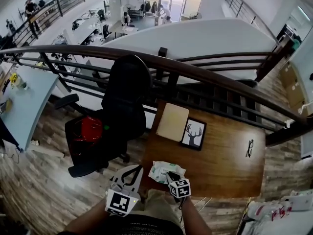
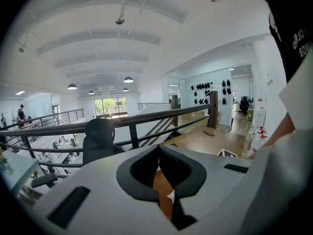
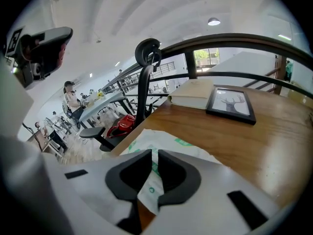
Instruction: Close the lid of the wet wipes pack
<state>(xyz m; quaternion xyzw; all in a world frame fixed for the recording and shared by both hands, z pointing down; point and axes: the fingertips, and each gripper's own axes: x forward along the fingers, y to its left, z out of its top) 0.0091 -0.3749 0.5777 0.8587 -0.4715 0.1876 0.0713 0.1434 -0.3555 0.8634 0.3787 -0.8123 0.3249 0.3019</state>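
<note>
A: Start close in; what are the grippers doing?

B: The right gripper (image 1: 170,175) (image 3: 152,156) is down on the pack (image 1: 159,172) (image 3: 168,142); its jaws stand nearly together, with a white, green-marked flap of the pack pinched between them; whether that flap is the lid I cannot tell.

A: And the left?

B: The left gripper (image 1: 139,168) (image 2: 157,149) hangs just left of the pack, by the table's near left corner, apart from it; its jaws meet at the tips and have hold of nothing; only a sliver of wood shows through the gap below the tips.

A: Where exactly does the pack lie?

B: On the table (image 1: 220,168) (image 3: 254,141), close to that near left corner and right at the near edge; it is crumpled, white with green print.

A: Further back?

B: A cream book (image 1: 172,122) (image 3: 191,95) lies toward the far left of the table; a frame (image 1: 193,133) (image 3: 230,105) with a deer's head on it sits just right of the book; glasses (image 1: 250,148) lie well apart, out to the right.

A: And off the table?

B: A black chair (image 1: 120,106) (image 3: 145,82) (image 2: 98,140) stands to the left, with a red bag (image 1: 91,129) (image 3: 122,126) on its seat; beyond chair and table runs a dark rail (image 1: 205,75) (image 3: 234,40); past it, a lower floor with desks and people.
</note>
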